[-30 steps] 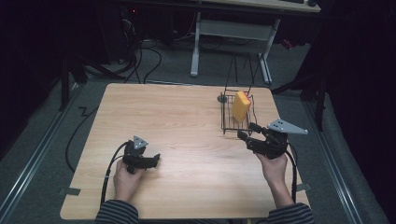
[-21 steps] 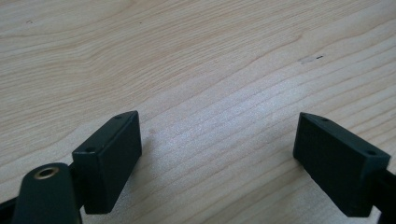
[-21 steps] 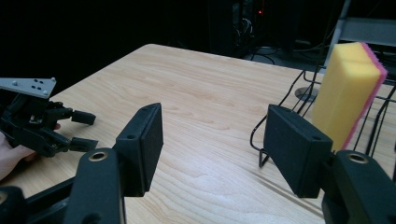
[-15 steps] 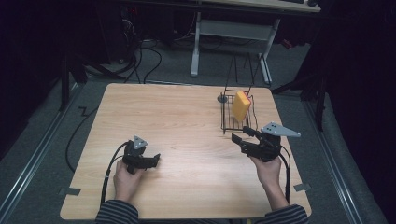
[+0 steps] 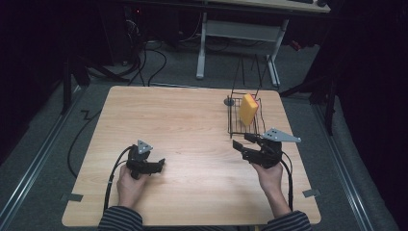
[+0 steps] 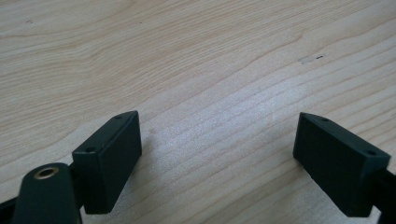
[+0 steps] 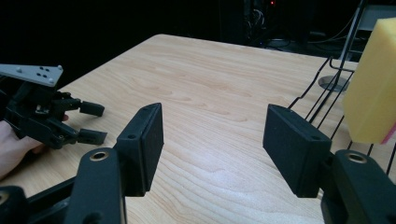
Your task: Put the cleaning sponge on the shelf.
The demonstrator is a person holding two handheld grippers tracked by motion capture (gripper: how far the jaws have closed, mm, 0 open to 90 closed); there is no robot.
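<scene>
A: What has changed in the last second?

B: The right tool (image 5: 239, 146) has drawn back from the wire rack (image 5: 234, 124) toward the person and swung to face left across the tabletop (image 5: 187, 120). The left tool (image 5: 160, 163) has not shifted from the near left part of the tabletop.

A: And the sponge?

B: The yellow sponge (image 5: 248, 109) stands on edge inside the rack, leaning against its wires at the far right of the tabletop. My reading is that the rack props it upright; nothing grips it.

A: Are the tools holding anything?

B: No. Both stand with jaws spread wide and nothing between them, the left resting low over bare wood, probably idle.

A: What does each camera add?

B: The high view gives the whole layout: rack just beyond the right tool, the two hands well apart. The right gripper view shows the sponge (image 7: 373, 81) close at its right edge, with a pink strip along its lower edge, and the left tool (image 7: 95, 122) across the tabletop. The left gripper view shows wood grain between its own jaws.
</scene>
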